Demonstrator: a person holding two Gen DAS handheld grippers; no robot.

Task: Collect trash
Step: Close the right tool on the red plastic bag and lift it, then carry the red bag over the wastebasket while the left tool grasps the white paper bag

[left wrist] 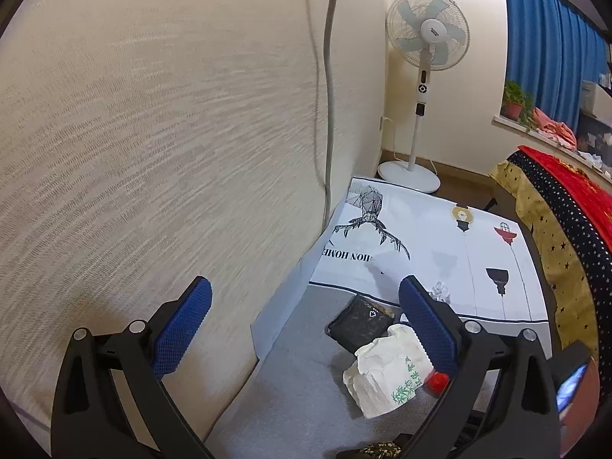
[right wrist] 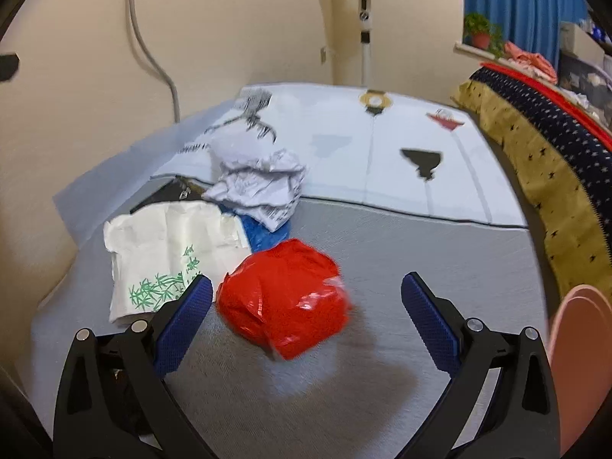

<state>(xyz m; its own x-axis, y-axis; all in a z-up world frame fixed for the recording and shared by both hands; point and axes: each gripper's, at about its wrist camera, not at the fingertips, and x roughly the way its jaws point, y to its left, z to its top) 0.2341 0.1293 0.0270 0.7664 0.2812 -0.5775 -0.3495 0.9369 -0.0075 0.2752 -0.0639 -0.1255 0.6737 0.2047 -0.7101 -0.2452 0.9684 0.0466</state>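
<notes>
Trash lies on a grey mat point(right wrist: 382, 252). A crumpled red plastic wrapper point(right wrist: 283, 298) sits just ahead of my right gripper point(right wrist: 306, 300), which is open with nothing between its fingers. Left of it lies a white paper bag with green bamboo print point(right wrist: 168, 252), and behind that a crumpled white paper ball point(right wrist: 260, 187) on a blue scrap point(right wrist: 264, 235). My left gripper point(left wrist: 306, 306) is open, raised beside the wall. Below it I see the same paper bag point(left wrist: 390, 375), a black packet point(left wrist: 359, 325), a small paper ball point(left wrist: 440, 291) and a bit of the red wrapper point(left wrist: 437, 380).
A textured cream wall point(left wrist: 153, 153) fills the left. A white printed sheet point(left wrist: 428, 252) covers the far floor. A standing fan point(left wrist: 426, 38) is in the corner. A bed with star-patterned bedding point(right wrist: 543, 160) runs along the right. A pink object point(right wrist: 581, 363) is at the right edge.
</notes>
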